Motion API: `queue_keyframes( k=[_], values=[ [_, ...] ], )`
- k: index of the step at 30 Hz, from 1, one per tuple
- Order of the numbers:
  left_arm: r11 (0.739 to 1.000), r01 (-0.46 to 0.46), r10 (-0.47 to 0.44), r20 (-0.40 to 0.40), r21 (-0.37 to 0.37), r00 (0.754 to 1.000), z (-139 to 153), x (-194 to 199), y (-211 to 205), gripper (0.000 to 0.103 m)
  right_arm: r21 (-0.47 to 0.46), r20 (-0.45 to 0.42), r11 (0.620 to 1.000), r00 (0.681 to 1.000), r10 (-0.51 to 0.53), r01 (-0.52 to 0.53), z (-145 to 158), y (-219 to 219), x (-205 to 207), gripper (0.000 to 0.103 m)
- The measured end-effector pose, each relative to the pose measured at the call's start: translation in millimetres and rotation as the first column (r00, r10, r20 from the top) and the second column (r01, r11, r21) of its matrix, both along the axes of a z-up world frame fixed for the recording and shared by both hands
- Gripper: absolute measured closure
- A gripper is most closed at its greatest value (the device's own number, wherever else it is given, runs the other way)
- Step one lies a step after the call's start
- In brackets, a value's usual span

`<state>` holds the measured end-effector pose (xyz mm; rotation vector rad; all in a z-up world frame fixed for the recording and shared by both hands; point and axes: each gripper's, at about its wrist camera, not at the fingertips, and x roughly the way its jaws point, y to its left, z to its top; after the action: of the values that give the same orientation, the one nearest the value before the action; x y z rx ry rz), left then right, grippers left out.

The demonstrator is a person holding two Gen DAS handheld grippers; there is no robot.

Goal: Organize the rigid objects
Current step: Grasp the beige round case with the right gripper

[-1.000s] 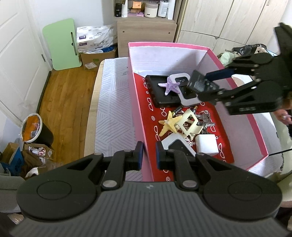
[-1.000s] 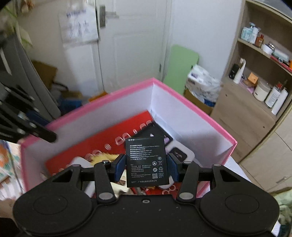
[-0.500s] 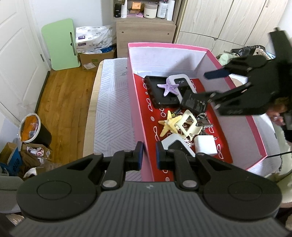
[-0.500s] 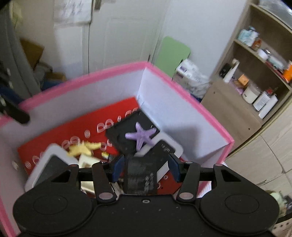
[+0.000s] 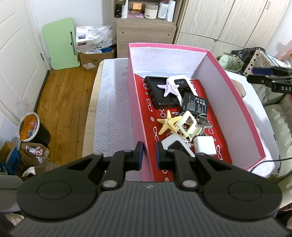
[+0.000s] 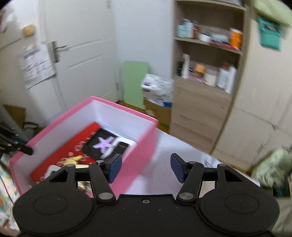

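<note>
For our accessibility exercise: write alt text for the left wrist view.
A pink box holds a black battery, purple starfish, yellow starfish and white charger. The left gripper pinches the box's near wall.

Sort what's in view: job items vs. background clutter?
Job:
pink box
black battery
purple starfish
yellow starfish
white charger cube
keys
left gripper, clamped on the box wall
right gripper, empty

Lying about:
green board
trash bin
shelf bottles
</note>
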<state>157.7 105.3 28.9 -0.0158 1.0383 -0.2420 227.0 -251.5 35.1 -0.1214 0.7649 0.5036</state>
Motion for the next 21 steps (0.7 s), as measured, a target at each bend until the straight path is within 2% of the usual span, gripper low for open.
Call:
queue_keyframes(
  k=[9, 13, 17, 21],
  values=[
    [1.000, -0.001, 0.001, -0.002, 0.004, 1.000, -0.5, 0.2, -0.4, 0.091, 0.045, -0.105, 0.982, 0.979, -0.178, 0.183, -55.5, -48.6, 12.3, 0.037],
    [1.000, -0.002, 0.002, -0.003, 0.004, 1.000, -0.6, 0.5, -0.6, 0.091, 0.025, -0.098, 0.975, 0.971, -0.216, 0.220, -79.6, -54.5, 14.9, 0.033],
    [1.000, -0.003, 0.003, -0.004, 0.003, 1.000, -0.2, 0.1, -1.3, 0.091, 0.057, -0.075, 0.973, 0.973, -0.220, 0.225, -96.1, -55.0, 18.8, 0.022],
    [1.000, -0.003, 0.003, -0.005, 0.002, 1.000, -0.3, 0.4, -0.2, 0.091, 0.036, -0.063, 0.966, 0.965, -0.254, 0.257, -112.8, -52.3, 28.3, 0.021]
  ],
)
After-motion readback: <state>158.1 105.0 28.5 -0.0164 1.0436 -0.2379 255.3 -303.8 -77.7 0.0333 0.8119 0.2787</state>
